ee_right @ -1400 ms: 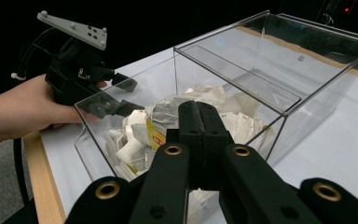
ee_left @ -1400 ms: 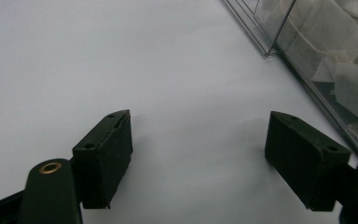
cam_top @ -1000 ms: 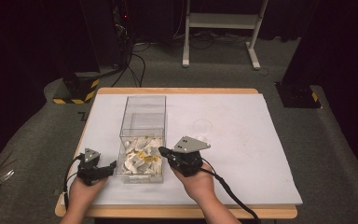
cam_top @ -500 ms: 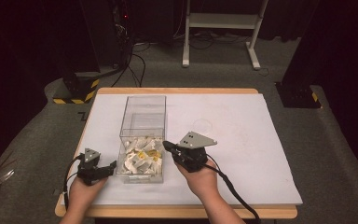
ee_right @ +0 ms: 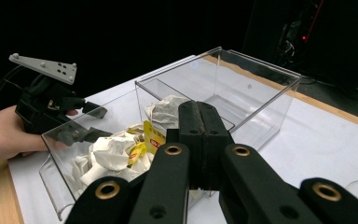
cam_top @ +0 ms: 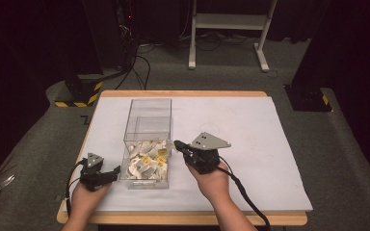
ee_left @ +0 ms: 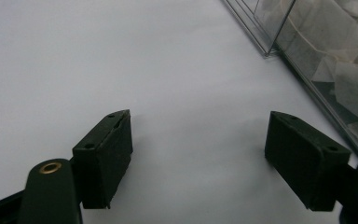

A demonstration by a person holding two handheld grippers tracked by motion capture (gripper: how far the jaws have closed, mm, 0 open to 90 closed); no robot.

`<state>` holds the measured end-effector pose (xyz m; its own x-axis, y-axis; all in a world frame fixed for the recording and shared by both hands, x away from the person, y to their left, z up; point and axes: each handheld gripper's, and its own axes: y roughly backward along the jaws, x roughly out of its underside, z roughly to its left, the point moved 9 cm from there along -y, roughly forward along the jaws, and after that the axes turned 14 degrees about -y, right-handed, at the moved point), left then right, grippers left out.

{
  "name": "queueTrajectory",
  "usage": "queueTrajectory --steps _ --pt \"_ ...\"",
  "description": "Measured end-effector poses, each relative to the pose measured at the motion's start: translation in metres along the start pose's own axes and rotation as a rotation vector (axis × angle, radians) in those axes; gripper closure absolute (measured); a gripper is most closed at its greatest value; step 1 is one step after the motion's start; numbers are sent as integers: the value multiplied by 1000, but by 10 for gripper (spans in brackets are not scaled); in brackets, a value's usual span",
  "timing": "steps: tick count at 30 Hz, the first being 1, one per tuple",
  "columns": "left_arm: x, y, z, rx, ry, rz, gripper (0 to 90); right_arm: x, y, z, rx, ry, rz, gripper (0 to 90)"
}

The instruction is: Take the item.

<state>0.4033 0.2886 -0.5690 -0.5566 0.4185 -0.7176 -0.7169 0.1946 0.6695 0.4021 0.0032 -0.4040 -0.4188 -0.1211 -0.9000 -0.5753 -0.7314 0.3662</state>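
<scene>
tea bags (cam_top: 147, 162) (labels unreadable) fill bin (cam_top: 147, 108)

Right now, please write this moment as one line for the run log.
left gripper: open, beside clear box | right gripper: shut, nothing visible between fingers, at box's near compartment | near compartment: tea bags | far compartment: empty

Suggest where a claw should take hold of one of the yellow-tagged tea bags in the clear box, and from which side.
Probably from above: the clear box is open-topped and its walls block the sides. Pinch the yellow tag that sticks up from the pile of tea bags, or a raised paper fold beside it. The right claw is nearest.
</scene>
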Motion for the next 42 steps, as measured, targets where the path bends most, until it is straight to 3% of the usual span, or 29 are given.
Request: queueTrajectory --steps 28,42 --pt "0 0 0 -2 0 0 234 -6 11 -35 82 -14 -41 900" --pt "0 0 0 -2 -1 0 234 -8 18 -64 143 -36 -51 900"
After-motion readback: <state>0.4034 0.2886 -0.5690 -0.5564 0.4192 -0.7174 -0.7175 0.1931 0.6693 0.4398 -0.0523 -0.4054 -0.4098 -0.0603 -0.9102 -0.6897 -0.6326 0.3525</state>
